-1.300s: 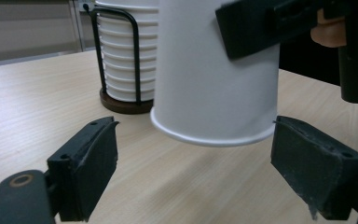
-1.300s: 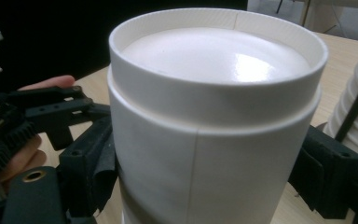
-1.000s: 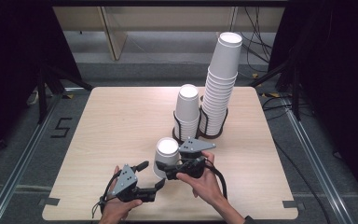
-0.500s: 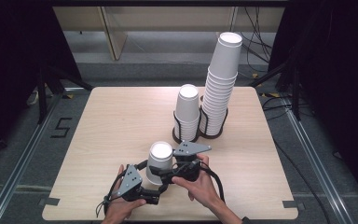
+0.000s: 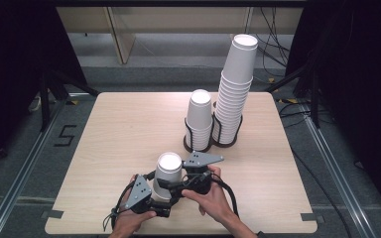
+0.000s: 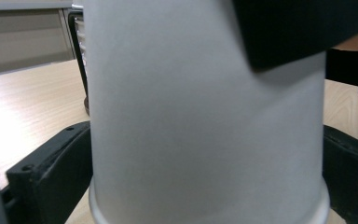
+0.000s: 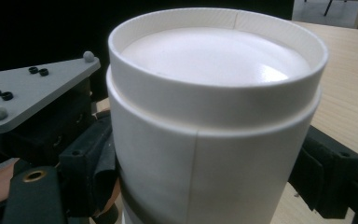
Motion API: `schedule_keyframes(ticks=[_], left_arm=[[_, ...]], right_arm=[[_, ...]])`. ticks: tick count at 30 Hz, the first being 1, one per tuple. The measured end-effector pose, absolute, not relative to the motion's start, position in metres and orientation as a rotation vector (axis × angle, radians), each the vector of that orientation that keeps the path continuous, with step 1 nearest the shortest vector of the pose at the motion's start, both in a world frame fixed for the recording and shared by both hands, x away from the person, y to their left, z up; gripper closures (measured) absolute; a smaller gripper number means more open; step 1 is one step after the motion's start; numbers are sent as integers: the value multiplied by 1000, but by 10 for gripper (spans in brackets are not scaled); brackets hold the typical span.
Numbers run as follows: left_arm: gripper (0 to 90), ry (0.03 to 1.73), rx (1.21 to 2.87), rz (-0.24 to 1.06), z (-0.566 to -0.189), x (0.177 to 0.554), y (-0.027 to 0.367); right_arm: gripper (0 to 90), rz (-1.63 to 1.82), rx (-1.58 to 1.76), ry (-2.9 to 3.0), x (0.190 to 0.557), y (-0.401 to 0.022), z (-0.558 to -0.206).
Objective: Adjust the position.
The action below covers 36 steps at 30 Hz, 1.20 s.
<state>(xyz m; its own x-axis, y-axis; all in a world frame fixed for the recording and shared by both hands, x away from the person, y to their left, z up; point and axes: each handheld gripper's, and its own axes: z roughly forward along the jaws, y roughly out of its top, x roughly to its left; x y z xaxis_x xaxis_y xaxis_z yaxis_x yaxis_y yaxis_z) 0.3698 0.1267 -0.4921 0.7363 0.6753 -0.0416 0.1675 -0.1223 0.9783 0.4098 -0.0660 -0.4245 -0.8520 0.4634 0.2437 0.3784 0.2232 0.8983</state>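
The upside-down paper cup (image 5: 168,171) stands near my edge of the table (image 5: 119,134), well in front of the two cup stacks, and it is really more than one cup: in the right gripper view I see a second rim nested just under the top one (image 7: 214,107), so I judge I am here to pull the upper cup off the ones below. That is why I have it from both sides. My left gripper (image 5: 151,196) comes in low from the near left of the cup; its jaws have just been opening and now stand wide on either side of the cup's lower wall (image 6: 205,130), flanking it rather than visibly pinching it. My right gripper (image 5: 191,178) reaches in from the right, higher up the cup, its jaws straddling the upper part; whether its pads press on the paper I cannot tell. Both my hands lie low over the table, wrists roughly level, the grippers angled toward each other with the cup between them. Beyond the cup stand the short stack (image 5: 199,116) and, just right of it, the tall stack (image 5: 235,89), each upside down in a black wire holder (image 5: 213,141).
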Motion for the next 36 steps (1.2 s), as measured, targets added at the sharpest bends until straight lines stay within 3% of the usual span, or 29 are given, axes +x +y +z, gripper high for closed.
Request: schedule_keyframes(ticks=[13,27,33,36], left_arm=[[65,642,1739,529,-491,370,126],[75,531,1931,568,-486,367,127],[73,473,1983,570,-486,365,125],[45,480,1917,560,-488,366,127]], right_arm=[[158,1683,832,2436,412,-67,-424],[158,1591,747,2555,416,-90,-398],[225,1575,749,2618,417,-93,-400],[243,1615,767,2605,418,-95,-400]])
